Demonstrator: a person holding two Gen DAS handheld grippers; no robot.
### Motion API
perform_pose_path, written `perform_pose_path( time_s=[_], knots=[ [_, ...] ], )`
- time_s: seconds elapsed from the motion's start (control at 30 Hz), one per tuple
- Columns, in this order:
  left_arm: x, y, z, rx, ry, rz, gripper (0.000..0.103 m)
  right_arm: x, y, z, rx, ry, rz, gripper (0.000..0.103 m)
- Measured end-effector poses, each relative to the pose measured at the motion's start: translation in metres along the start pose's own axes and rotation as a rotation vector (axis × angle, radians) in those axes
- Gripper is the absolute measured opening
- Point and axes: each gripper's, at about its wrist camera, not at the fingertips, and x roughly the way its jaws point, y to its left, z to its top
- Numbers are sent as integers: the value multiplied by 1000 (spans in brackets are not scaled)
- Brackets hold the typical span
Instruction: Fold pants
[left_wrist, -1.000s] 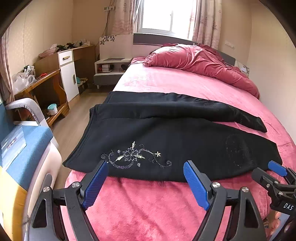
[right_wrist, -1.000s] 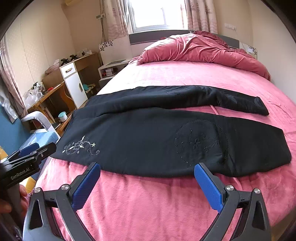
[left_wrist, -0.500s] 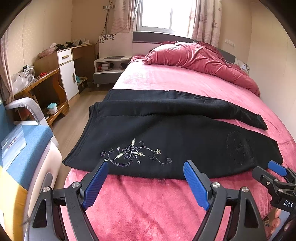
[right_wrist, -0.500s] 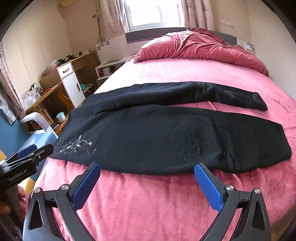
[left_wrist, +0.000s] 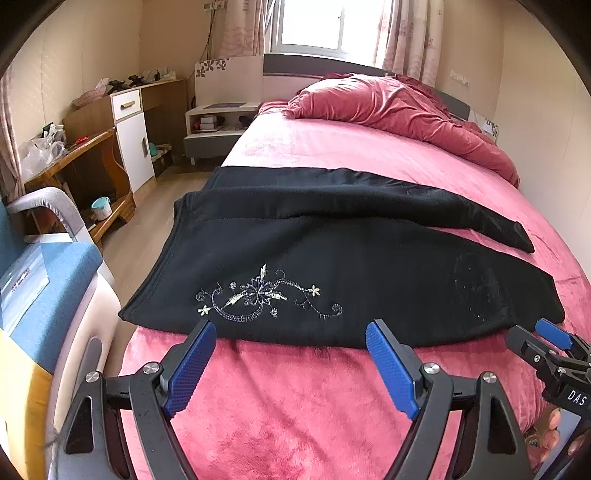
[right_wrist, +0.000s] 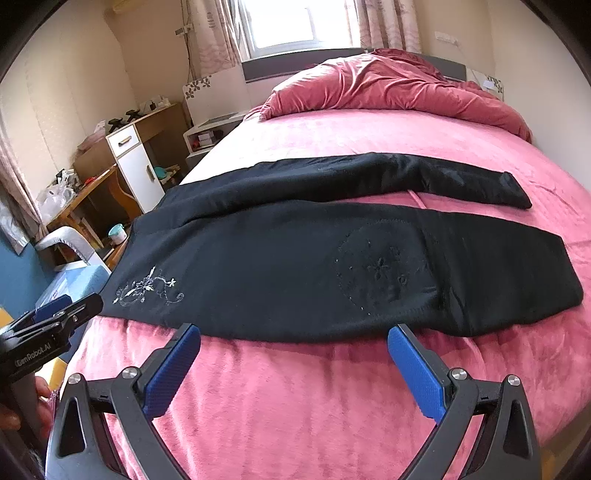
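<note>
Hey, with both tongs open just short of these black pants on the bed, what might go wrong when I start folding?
The near edge of the pants lies flat on the plush pink blanket, so the right tongs or left tongs may pinch blanket too. The waist end overhangs the bed's side and could slide off. The far leg lies splayed apart, so the fold may come out uneven.

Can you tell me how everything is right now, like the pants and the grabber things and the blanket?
black pants: spread flat across the bed, not folded yet, legs apart.
left gripper: open, empty, just short of the pants' near edge.
right gripper: open, empty, just short of the near edge.
pink bed cover: laid smooth under the pants.
red duvet: bunched up at the head of the bed.
white cabinet door: shut.
</note>
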Motion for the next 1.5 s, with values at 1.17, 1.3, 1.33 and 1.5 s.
perform_pose_path(
  time_s=[1.17, 1.3, 1.33, 1.5],
  knots=[
    [94, 154, -6, -526, 297, -62, 59, 15, -368, -17, 891, -21, -225, 72],
    [106, 161, -2, -573, 292, -70, 57, 23, -376, -8, 851, -9, -247, 61],
    [111, 162, 0, -581, 290, -64, 57, 25, -376, -7, 849, -6, -253, 60],
    [121, 166, 9, -615, 277, -29, 55, 31, -380, 1, 854, -1, -264, 56]
  ],
)
